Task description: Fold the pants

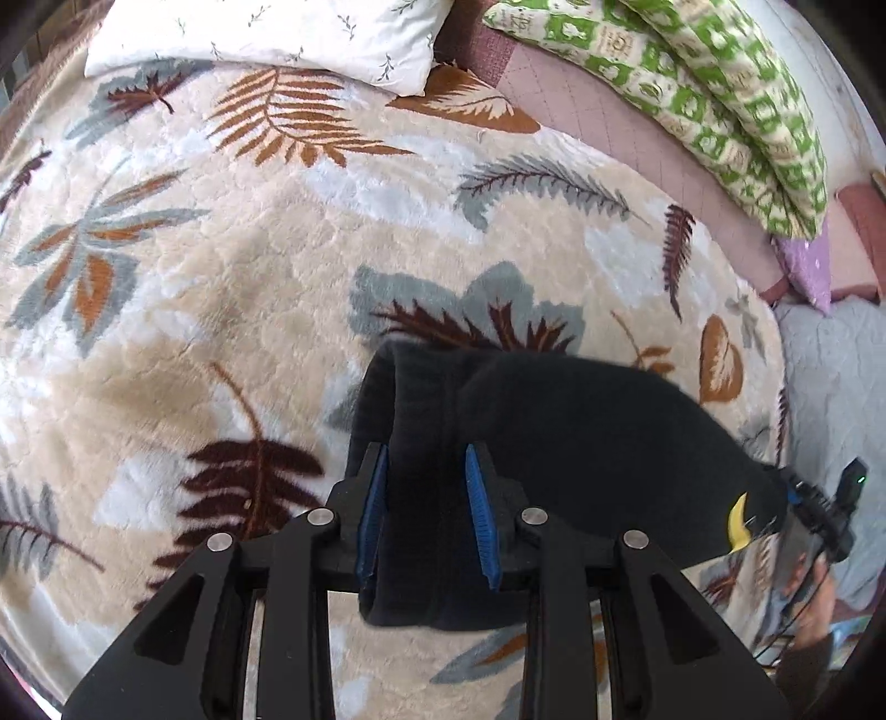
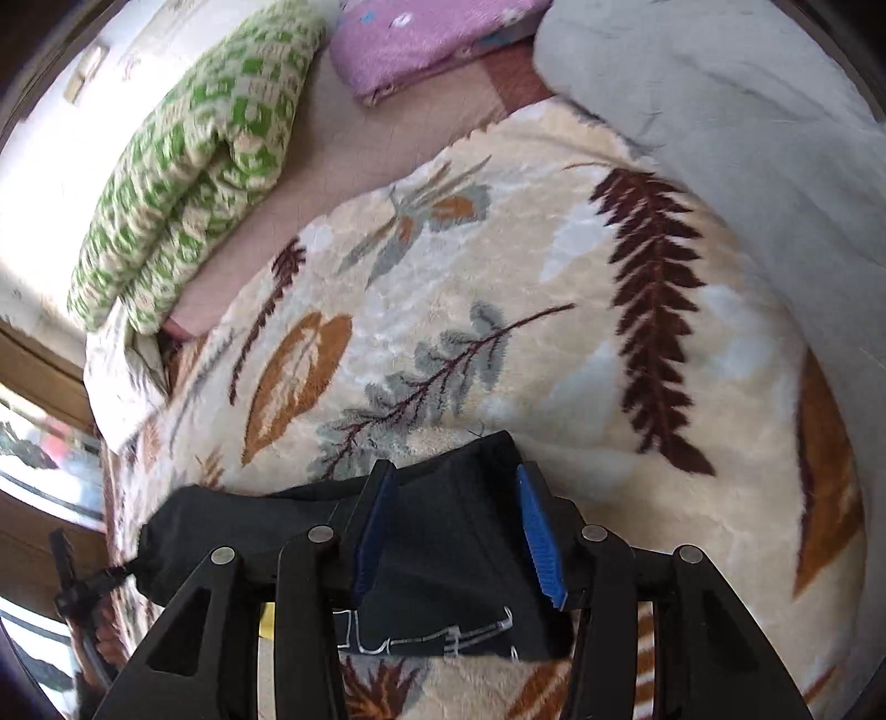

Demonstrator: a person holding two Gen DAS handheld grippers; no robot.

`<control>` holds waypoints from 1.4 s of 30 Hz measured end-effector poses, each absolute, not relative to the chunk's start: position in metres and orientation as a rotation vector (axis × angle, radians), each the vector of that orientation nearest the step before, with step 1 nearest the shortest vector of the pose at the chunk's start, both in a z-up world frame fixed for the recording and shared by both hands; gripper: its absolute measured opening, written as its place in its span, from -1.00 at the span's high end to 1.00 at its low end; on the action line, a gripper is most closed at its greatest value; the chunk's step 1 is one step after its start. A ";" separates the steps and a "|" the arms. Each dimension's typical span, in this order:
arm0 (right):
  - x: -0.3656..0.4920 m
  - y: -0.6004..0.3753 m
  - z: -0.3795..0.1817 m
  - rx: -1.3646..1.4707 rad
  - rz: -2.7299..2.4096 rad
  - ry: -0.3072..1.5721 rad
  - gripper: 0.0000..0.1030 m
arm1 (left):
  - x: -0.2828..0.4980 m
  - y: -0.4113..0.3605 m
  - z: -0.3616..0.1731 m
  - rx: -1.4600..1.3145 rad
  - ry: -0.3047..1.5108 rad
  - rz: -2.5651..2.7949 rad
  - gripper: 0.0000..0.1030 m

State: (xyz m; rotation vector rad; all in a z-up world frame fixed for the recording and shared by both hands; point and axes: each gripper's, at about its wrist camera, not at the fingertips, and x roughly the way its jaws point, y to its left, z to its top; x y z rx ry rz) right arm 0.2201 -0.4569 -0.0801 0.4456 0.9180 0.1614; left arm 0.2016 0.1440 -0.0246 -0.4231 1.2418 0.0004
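A cream blanket [image 1: 232, 288] with brown and grey leaf prints fills both views; a white pillow [image 1: 266, 39] sits at the upper left of the left view, a green checked quilt [image 1: 714, 99] at its upper right, and a grey cover [image 2: 747, 138] at the upper right of the right view. The black pants [image 1: 581, 432] lie bunched into a thick bundle low in the middle of each frame, so at least one fold looks done; flattening and perhaps a last fold remain. The left gripper [image 1: 426, 515] stands narrow, its blue pads pressing a ridge of cloth. The right gripper [image 2: 459, 531] stands wider, cloth lying between its pads, and whether they pinch it I cannot tell
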 end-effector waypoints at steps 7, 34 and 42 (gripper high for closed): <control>0.230 -0.446 -0.086 0.355 0.165 0.964 0.45 | 0.228 0.150 -0.041 -0.557 1.283 -0.056 0.33; 0.218 -0.493 -0.098 0.541 -0.025 0.840 0.25 | 0.214 0.173 -0.022 -0.477 1.166 0.170 0.57; 0.155 -0.500 -0.039 0.548 0.087 0.782 0.15 | 0.166 0.127 0.020 -0.501 1.149 0.101 0.49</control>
